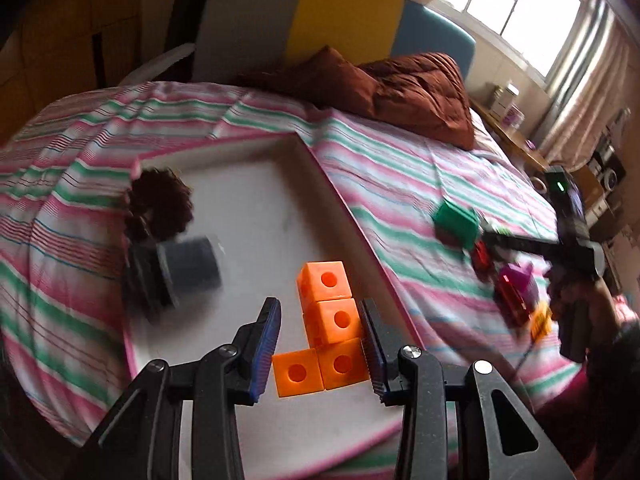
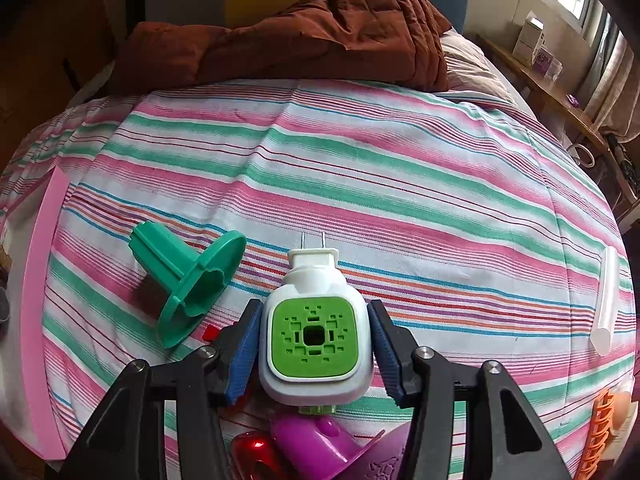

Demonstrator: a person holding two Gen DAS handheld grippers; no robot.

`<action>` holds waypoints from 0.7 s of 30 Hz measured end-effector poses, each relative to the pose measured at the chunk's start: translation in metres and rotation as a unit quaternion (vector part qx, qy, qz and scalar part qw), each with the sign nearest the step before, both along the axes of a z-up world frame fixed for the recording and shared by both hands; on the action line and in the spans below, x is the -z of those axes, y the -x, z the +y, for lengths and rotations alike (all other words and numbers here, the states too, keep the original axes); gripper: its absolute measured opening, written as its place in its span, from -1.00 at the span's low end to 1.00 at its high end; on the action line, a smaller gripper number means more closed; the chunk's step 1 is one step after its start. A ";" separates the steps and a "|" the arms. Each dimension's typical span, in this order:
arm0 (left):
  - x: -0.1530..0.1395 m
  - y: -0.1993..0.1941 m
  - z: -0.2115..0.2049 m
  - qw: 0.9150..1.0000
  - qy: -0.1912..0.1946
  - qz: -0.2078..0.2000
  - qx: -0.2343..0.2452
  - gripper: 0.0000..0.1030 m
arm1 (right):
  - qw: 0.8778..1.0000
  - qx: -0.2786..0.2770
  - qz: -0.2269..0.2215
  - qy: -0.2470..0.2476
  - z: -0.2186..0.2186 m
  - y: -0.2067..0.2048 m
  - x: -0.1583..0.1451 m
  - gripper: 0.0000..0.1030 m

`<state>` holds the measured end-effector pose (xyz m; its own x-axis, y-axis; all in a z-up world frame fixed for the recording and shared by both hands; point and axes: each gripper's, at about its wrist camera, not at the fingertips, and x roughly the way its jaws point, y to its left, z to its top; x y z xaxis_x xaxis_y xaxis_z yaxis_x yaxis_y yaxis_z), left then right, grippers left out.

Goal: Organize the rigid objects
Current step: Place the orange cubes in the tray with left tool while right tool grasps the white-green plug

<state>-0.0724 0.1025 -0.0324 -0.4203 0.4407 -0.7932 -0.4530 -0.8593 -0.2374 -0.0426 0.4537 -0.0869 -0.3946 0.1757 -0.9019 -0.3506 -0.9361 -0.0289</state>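
In the left wrist view an L-shaped piece of joined orange cubes [image 1: 326, 330] lies in a white tray with a pink rim [image 1: 256, 208]. My left gripper [image 1: 320, 354] is open, its blue pads either side of the cubes without touching. In the right wrist view my right gripper [image 2: 314, 354] has its pads against both sides of a white plug-in device with a green face [image 2: 314, 338], prongs pointing away. A green plastic spool [image 2: 188, 280] lies to its left on the striped bedsheet. The right gripper [image 1: 576, 240] also shows in the left view, blurred.
The tray also holds a dark grey cylinder [image 1: 180, 272] and a brown pinecone-like object [image 1: 160, 204]. A purple piece [image 2: 316, 444], a red piece [image 2: 252, 456], an orange comb-like item [image 2: 600, 432] and a white stick [image 2: 606, 300] lie on the bed. A brown quilt [image 2: 320, 28] lies at the head.
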 end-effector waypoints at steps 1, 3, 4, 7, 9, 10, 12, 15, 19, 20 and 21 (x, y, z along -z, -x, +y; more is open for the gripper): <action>-0.001 0.007 0.000 1.000 -0.001 0.001 -0.003 -0.22 | 1.000 -0.001 0.000 -0.001 0.000 0.000 0.000 0.02; -0.003 0.031 0.001 1.000 -0.003 0.005 -0.014 -0.22 | 1.000 -0.001 0.000 -0.002 0.000 0.000 0.000 0.03; -0.002 0.041 0.003 1.000 0.001 0.007 -0.017 -0.22 | 1.000 -0.002 -0.001 -0.003 0.000 0.000 0.000 0.03; 0.005 0.068 0.007 1.000 0.006 0.005 -0.027 -0.22 | 1.000 -0.003 -0.001 -0.004 -0.001 0.000 0.000 0.03; 0.012 0.087 0.011 0.999 0.016 0.001 -0.035 -0.22 | 1.000 -0.003 -0.001 -0.005 -0.001 0.001 0.001 0.03; 0.014 0.091 0.012 0.999 0.018 0.001 -0.034 -0.22 | 1.000 -0.003 -0.001 -0.006 -0.001 0.001 0.001 0.03; 0.019 0.103 0.016 0.999 0.033 0.009 -0.035 -0.22 | 1.000 -0.005 -0.001 -0.008 -0.002 0.001 0.001 0.03; 0.027 0.122 0.020 0.998 0.044 0.000 -0.040 -0.21 | 1.000 -0.007 -0.002 -0.012 -0.003 0.002 0.000 0.03; 0.031 0.127 0.021 0.998 0.052 0.000 -0.044 -0.17 | 1.000 -0.008 -0.002 -0.014 -0.003 0.003 0.001 0.03; 0.031 0.126 0.020 0.998 0.051 0.001 -0.042 -0.16 | 1.000 -0.009 -0.003 -0.015 -0.003 0.003 0.001 0.03; 0.030 0.124 0.020 0.998 0.051 0.002 -0.041 -0.15 | 1.000 -0.009 -0.003 -0.016 -0.004 0.003 0.001 0.03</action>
<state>-0.1964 0.1226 -0.0628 -0.4544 0.3225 -0.8304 -0.3811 -0.9129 -0.1459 -0.0459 0.4502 -0.0878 -0.3933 0.1975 -0.8979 -0.3329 -0.9410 -0.0612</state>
